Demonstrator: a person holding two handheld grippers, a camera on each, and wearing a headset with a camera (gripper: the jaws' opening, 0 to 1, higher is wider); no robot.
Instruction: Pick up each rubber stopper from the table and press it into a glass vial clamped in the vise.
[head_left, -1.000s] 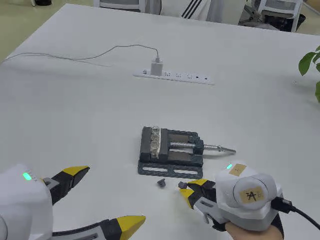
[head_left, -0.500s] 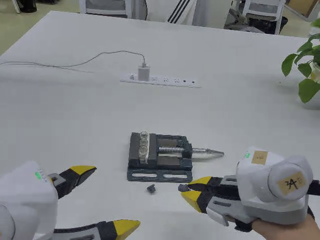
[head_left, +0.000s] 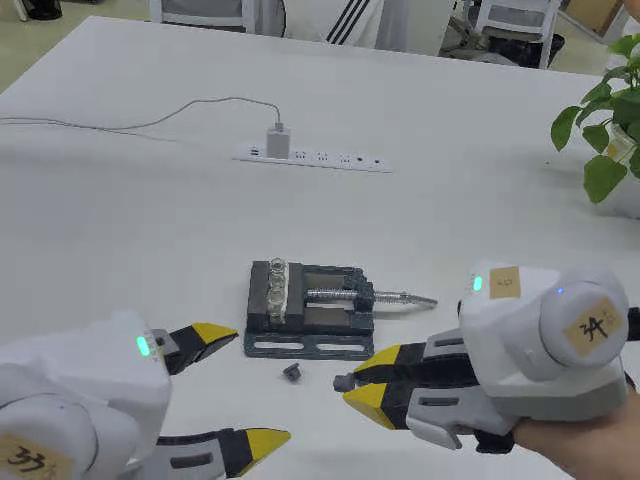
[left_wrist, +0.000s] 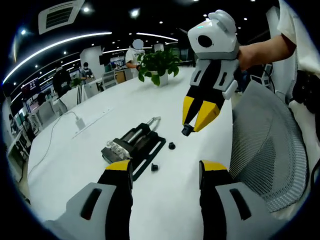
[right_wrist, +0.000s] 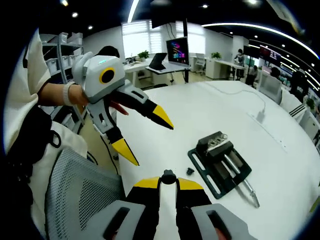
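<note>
A white desk (head_left: 120, 220) carries a white power strip (head_left: 312, 158). A white charger (head_left: 277, 142) is plugged into the strip's left end, and its thin grey cable (head_left: 150, 122) curves away leftward across the desk. Well to the right of the strip, a leafy green plant (head_left: 600, 130) reaches in. Beyond the strip, past the desk's far edge, stand office chairs (head_left: 515, 25). In the left gripper view, a grey mesh chair back (left_wrist: 270, 145) stands at the desk side opposite the strip.

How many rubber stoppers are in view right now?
3. One stopper is pinched in the right gripper; two more stoppers lie on the table before the vise. Any inside the vials are too small to tell.
</note>
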